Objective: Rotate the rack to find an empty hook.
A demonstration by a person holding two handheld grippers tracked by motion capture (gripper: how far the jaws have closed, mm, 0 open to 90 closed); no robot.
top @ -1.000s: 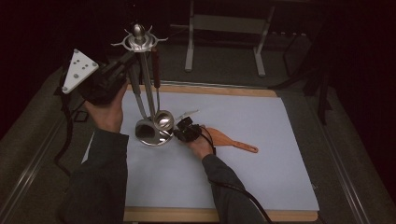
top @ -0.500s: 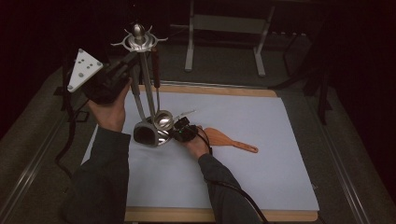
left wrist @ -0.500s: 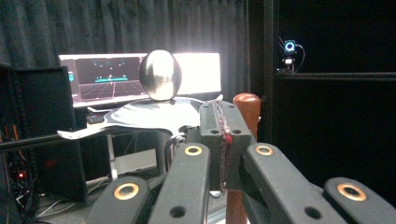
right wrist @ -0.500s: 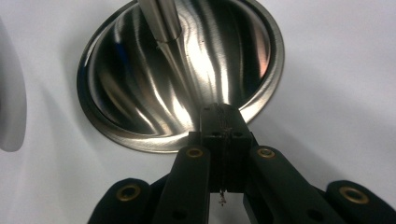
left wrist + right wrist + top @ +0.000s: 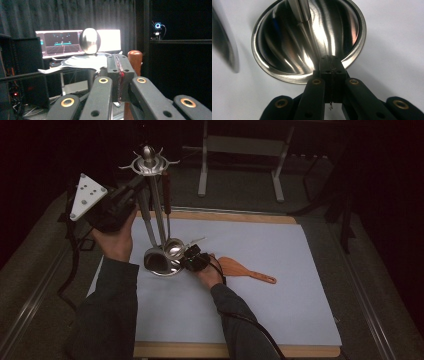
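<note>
A steel utensil stand (image 5: 147, 162) with a hooked crown rises from a round dished base (image 5: 162, 267) on the white sheet. Two ladle bowls (image 5: 173, 247) hang low beside its pole, and a dark red handle (image 5: 165, 190) hangs from a hook. My left gripper (image 5: 135, 185) is raised against the stand's upper part, jaws shut with nothing visible between them. In the left gripper view its tips (image 5: 119, 72) sit just below the stand's knob (image 5: 90, 41), next to a brown wooden handle (image 5: 135, 58). My right gripper (image 5: 187, 262) is shut, its tips (image 5: 332, 67) touching the base's rim (image 5: 277, 72).
An orange spatula (image 5: 240, 269) lies on the white sheet (image 5: 300, 285) just right of my right hand. The sheet covers a wooden board (image 5: 225, 216). A metal frame (image 5: 240, 150) stands behind the table. Lit monitors (image 5: 60, 43) glow beyond the stand.
My right gripper has edged a little left, up to the stand's base. The left gripper has stayed near the top of the stand.
</note>
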